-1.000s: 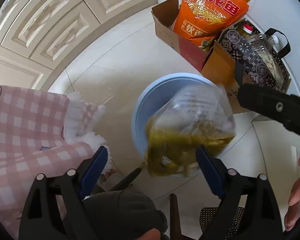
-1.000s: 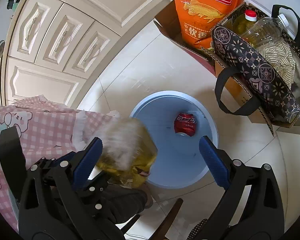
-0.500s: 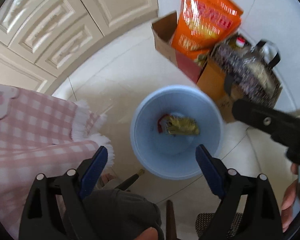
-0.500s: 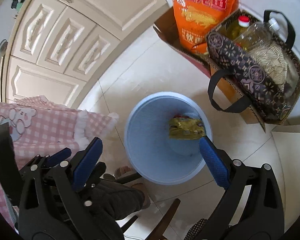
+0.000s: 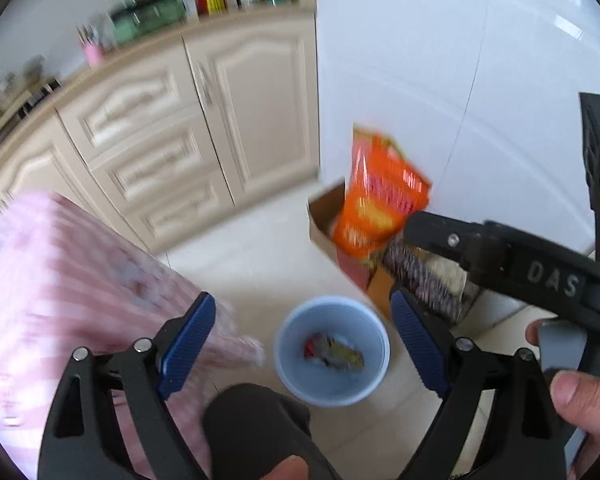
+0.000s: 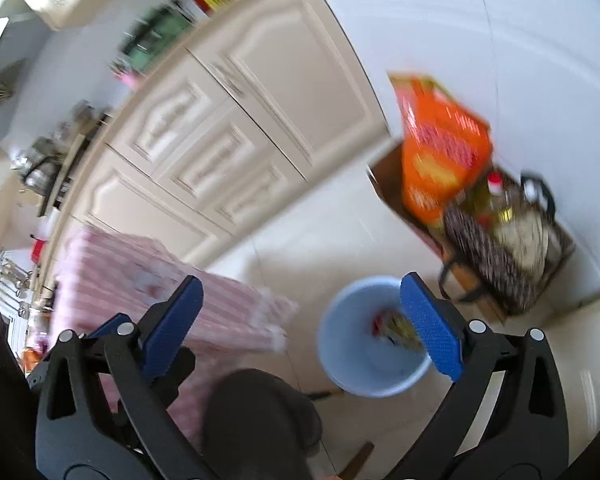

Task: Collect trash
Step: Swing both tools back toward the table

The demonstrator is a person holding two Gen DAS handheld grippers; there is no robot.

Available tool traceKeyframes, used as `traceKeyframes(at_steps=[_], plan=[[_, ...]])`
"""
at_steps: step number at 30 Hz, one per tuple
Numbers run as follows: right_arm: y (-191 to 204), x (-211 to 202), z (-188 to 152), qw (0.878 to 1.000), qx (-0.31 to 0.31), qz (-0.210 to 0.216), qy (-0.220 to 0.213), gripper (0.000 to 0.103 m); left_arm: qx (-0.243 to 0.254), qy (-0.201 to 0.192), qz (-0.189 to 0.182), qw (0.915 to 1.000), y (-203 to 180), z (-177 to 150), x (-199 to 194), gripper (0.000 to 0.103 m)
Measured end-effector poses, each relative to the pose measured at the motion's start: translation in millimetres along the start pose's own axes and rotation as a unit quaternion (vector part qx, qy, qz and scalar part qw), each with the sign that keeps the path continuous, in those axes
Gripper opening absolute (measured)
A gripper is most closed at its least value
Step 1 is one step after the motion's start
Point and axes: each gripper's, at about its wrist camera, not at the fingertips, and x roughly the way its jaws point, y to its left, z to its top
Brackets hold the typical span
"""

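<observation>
One blue bin (image 5: 332,390) holds perhaps two blurred wrappers (image 5: 334,354).

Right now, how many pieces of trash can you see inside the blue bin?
2 in the blue bin: a red can toward the left, and a yellowish bag lying against it on the right. The picture is blurred, and more could be hidden underneath.
</observation>
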Motion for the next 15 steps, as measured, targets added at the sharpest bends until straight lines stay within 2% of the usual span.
traceKeyframes(at_steps=[6, 11, 15], plan=[[81.0, -55.4, 10.1, 0.996, -0.060, 0.042, -0.052, 0.097, -0.027, -0.090, 0.028, 0.9952, 40.6, 2.4, -101.0, 0.088], [153.4, -75.7, -1.9, 0.988, -0.119, 0.082, -0.061, 0.097, -0.066, -0.136, 0.061, 0.9867, 89.3, -13.7, -160.9, 0.090], [199.3, -77.2, -19.3, 0.981, -0.156, 0.106, -0.056, 0.097, -0.099, -0.166, 0.100, 0.9760, 133.8, -33.2, -203.9, 0.091]])
